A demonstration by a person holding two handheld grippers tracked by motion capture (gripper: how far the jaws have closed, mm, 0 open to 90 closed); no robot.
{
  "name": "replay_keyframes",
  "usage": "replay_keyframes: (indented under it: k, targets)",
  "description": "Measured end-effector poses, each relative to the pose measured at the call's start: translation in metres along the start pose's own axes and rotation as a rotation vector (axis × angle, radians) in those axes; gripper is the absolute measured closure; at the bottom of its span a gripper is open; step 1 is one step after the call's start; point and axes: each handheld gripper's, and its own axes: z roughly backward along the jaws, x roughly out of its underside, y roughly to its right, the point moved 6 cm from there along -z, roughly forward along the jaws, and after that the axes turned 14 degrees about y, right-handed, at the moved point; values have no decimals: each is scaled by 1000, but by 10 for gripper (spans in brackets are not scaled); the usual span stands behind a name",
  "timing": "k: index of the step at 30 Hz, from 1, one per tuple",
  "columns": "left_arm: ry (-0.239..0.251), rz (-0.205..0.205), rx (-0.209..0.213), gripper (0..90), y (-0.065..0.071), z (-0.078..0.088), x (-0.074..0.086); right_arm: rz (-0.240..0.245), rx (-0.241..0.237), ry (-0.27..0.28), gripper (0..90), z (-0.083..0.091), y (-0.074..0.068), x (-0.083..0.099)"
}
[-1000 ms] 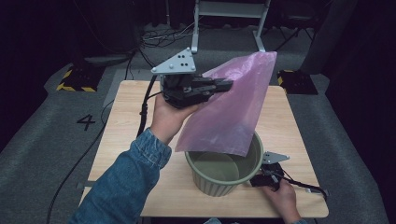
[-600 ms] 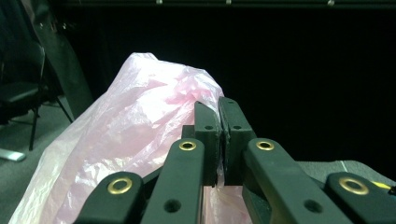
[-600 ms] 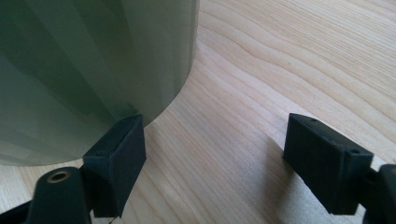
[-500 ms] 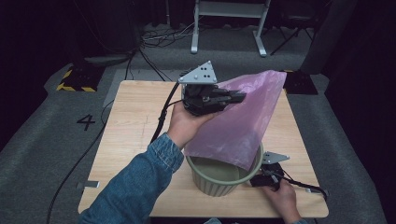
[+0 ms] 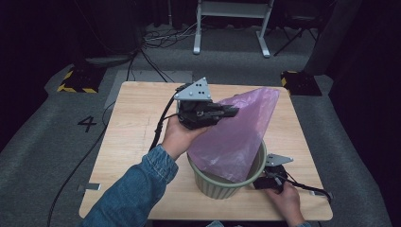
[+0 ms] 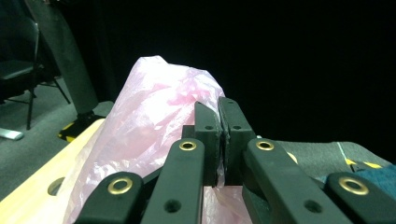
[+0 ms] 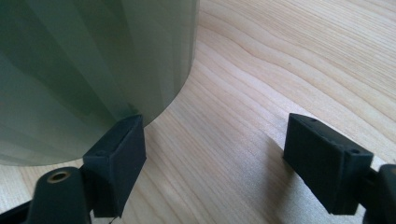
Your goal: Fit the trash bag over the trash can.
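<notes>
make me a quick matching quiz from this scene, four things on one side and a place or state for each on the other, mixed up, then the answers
Things:
1. pink bag
2. green bin
3. left gripper
4. right gripper

Places or states:
A. jaws open, low on the table beside the bin's wall
B. stands on the wooden table near its front edge
C. jaws shut on thin plastic, held above the table
D. lower end hangs inside the bin

Pairs: 1-D, 2-B, 3-C, 4-A
</notes>
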Motion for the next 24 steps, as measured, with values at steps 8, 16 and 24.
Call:
replay_keyframes:
  k: [8,16,24]
  targets:
    - [-24,14,39,875,-4,7,17,-1,0,0,206,0,0,0]
    - [-29,8,84,875,-4,18,34,-1,0,-1,206,0,0,0]
    - [-58,21,69,875,-4,32,51,2,-3,0,207,0,0,0]
